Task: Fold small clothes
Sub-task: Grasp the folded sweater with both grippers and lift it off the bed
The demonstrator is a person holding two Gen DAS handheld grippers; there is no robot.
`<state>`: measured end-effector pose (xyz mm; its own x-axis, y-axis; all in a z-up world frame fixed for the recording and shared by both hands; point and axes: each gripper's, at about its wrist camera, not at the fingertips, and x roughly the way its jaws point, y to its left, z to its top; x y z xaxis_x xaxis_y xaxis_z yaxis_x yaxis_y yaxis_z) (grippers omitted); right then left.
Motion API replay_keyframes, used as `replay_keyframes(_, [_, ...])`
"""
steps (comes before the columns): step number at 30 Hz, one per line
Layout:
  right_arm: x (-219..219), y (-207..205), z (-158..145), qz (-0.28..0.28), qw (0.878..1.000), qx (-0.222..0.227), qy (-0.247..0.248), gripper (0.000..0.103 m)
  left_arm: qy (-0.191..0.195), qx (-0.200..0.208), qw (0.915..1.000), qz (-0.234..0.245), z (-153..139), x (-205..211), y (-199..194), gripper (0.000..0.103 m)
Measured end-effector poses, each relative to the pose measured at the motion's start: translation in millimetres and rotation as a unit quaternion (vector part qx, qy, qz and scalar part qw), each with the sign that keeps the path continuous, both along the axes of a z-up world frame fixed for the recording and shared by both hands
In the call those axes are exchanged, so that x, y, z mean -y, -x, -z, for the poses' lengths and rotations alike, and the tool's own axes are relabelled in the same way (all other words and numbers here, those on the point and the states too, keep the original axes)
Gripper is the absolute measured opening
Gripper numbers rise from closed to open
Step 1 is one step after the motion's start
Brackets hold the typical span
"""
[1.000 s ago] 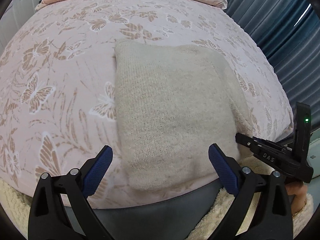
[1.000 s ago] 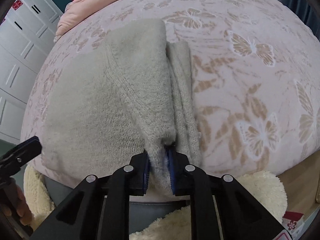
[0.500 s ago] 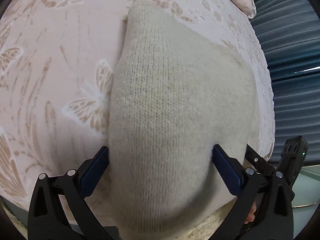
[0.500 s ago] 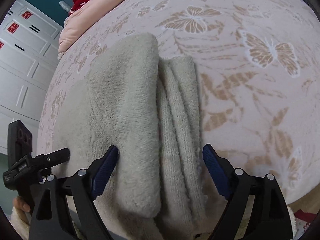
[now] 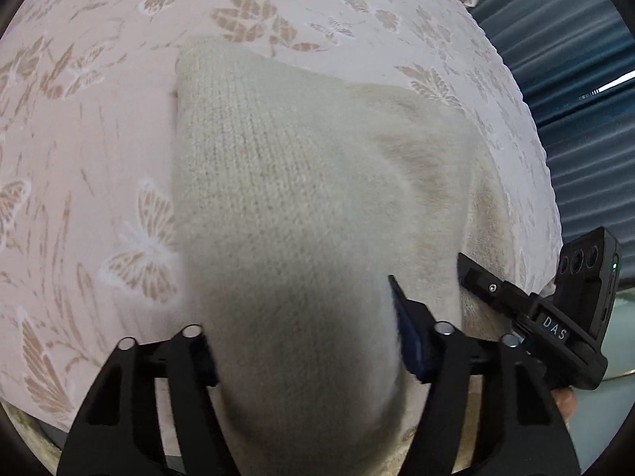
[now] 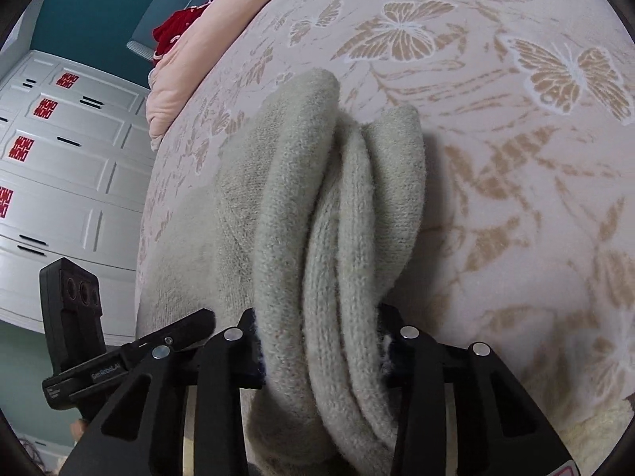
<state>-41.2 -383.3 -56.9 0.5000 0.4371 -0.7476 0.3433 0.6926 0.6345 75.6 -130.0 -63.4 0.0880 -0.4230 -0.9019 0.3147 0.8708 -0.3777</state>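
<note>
A cream knitted garment [image 5: 285,182], folded into a thick bundle, lies on the pink butterfly bedspread [image 5: 99,127]. My left gripper [image 5: 305,353] is shut on the bundle's near left end, the cloth bulging between the blue pads. In the right wrist view the garment [image 6: 317,214] shows several stacked folds, and my right gripper [image 6: 321,353] is shut on its near right end. The right gripper's black body shows at the left wrist view's right edge [image 5: 555,329].
A pink pillow [image 6: 190,79] and a red item [image 6: 178,27] lie at the head of the bed. White drawers [image 6: 59,182] stand to the left. Blue curtains [image 5: 575,79] hang to the right. A cream fluffy rug [image 6: 595,428] lies by the bed's near edge.
Both grippers were open around the folded garment's near edge half a second ago. Now both have closed on it, and the near end is bunched and raised.
</note>
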Motion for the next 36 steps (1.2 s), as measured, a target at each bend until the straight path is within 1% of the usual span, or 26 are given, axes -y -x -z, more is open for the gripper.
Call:
replay_keyframes(2, [-5, 8, -16, 0.003, 1.0, 0.014, 0.005, 0.035, -0.007, 0.019, 0.9996, 0.022, -17, 5, 7, 0.051])
replay_keyframes(5, [-11, 26, -40, 0.012, 0.999, 0.031, 0.018, 0.035, -0.009, 0.042, 0.998, 0.045, -41, 9, 20, 0.049])
replay_keyframes(8, [-11, 51, -62, 0.03, 0.998, 0.049, 0.024, 0.035, 0.0, 0.057, 0.9963, 0.064, -64, 11, 36, 0.049])
replay_keyframes(12, [-5, 82, -91, 0.054, 0.995, 0.074, 0.025, 0.035, 0.021, 0.076, 0.9931, 0.087, -91, 12, 57, 0.049])
replay_keyframes(17, [-7, 108, -131, 0.068, 0.991, 0.101, 0.056, 0.036, 0.039, 0.111, 0.9868, 0.111, -125, 18, 80, 0.049])
replay_keyframes(19, [-7, 115, -143, 0.07, 0.989, 0.114, 0.062, 0.036, 0.047, 0.123, 0.9847, 0.114, -137, 17, 85, 0.049])
replay_keyframes(22, [-5, 112, -146, 0.073, 0.988, 0.121, 0.056, 0.036, 0.058, 0.135, 0.9835, 0.106, -146, 10, 87, 0.049])
replay_keyframes(25, [-12, 103, -148, 0.065, 0.988, 0.125, 0.058, 0.036, 0.066, 0.128, 0.9856, 0.088, -144, -2, 79, 0.049])
replay_keyframes(27, [-19, 97, -156, 0.056, 0.986, 0.138, 0.07, 0.036, 0.075, 0.122, 0.9869, 0.074, -146, -11, 73, 0.049])
replay_keyframes(29, [-23, 95, -169, 0.052, 0.984, 0.156, 0.07, 0.036, 0.081, 0.129, 0.986, 0.069, -154, -18, 70, 0.049])
replay_keyframes(31, [-26, 92, -188, 0.049, 0.98, 0.177, 0.08, 0.036, 0.091, 0.146, 0.9827, 0.068, -170, -23, 69, 0.049])
replay_keyframes(33, [-28, 93, -210, 0.052, 0.974, 0.203, 0.091, 0.036, 0.107, 0.169, 0.9772, 0.071, -192, -26, 70, 0.049])
replay_keyframes(36, [-34, 101, -249, 0.058, 0.96, 0.249, 0.11, 0.036, 0.134, 0.211, 0.9649, 0.08, -232, -33, 75, 0.049])
